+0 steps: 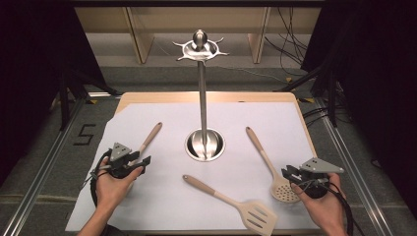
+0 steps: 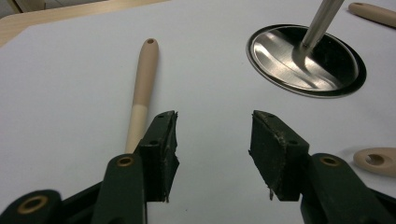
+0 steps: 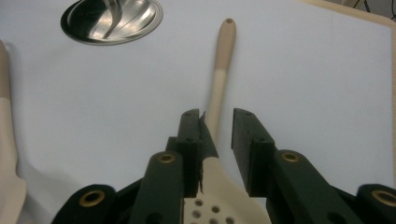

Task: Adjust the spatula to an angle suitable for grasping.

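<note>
High view: a wooden table [image 1: 206, 97] under a white paper sheet [image 1: 172, 128] carries a tall steel utensil stand with a round dished base [image 1: 205, 144]. A beige slotted spatula [image 1: 231, 200] lies in front of that base. A beige perforated skimmer spoon [image 1: 269, 165] lies at the right, and a third beige-handled utensil [image 1: 149, 138] at the left. The right gripper [image 3: 218, 140] is part open, jaws astride the skimmer's neck, gripping nothing. The left gripper [image 2: 214, 140] gapes wide and empty, the handle just outside its left jaw.
</note>
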A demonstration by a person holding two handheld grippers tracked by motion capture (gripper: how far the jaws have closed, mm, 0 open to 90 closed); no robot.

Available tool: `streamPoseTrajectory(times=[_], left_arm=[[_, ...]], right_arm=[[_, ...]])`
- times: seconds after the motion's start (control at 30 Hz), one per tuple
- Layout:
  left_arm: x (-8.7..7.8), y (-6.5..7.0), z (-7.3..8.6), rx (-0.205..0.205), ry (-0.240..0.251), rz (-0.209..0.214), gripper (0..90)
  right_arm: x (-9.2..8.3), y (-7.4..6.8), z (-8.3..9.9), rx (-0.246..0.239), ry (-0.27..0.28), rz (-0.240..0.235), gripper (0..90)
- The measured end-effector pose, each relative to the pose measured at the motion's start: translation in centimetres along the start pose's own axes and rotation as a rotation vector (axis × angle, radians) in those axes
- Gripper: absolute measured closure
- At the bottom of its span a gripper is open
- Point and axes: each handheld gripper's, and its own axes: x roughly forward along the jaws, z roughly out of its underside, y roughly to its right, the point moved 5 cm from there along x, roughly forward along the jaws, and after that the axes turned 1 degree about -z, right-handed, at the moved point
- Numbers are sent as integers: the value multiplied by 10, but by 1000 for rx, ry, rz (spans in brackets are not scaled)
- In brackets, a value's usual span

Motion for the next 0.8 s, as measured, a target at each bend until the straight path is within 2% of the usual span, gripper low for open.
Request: streamPoseTrajectory(times=[0.03,0.1,0.13,0.17,0.2,0.3,0.37,0.4,0.43,0.5,0.53,0.57,0.6,0.63,0.67,0.7,0.73,0.8], left_arm=[[1,0,0,1,0,9,509],[1,1,1,5,-19,-1,529],[1,2,1,6,-24,5,544],[1,2,0,12,-28,11,560],[1,2,0,12,-28,11,578],[0,3,-3,18,-30,8,644],[0,2,-5,20,-34,12,696],[-1,1,-6,21,-51,5,696],[1,-2,-7,28,-76,-3,751],[2,-3,-8,61,-135,21,805],[2,-3,-8,61,-135,21,825],[7,-2,-8,49,-168,28,844],[7,-2,-8,49,-168,28,860],[10,0,-7,57,-206,35,860],[16,2,-6,45,-253,45,886],[16,2,-6,45,-253,45,890],[23,3,-5,46,-278,47,891],[27,3,-5,43,-314,51,892]], right_arm=[[1,-2,0,30,5,-5,721],[2,0,1,24,6,-16,709],[1,-4,2,69,-14,-25,707],[2,-2,2,45,-8,-18,704],[3,2,2,0,1,0,700],[2,3,2,17,-10,-7,690],[2,0,2,29,-30,5,681],[4,3,1,-19,-17,27,679],[4,2,2,-11,-41,15,681],[3,2,0,-20,-36,25,701],[3,2,0,-20,-36,25,701],[3,3,-1,-20,-35,36,732],[3,3,-1,-20,-35,36,732],[3,3,-1,-19,-37,37,747],[4,2,1,-8,-39,25,763],[3,0,1,15,-54,19,769],[2,-1,2,28,-58,14,772],[2,0,2,12,-62,10,773]])
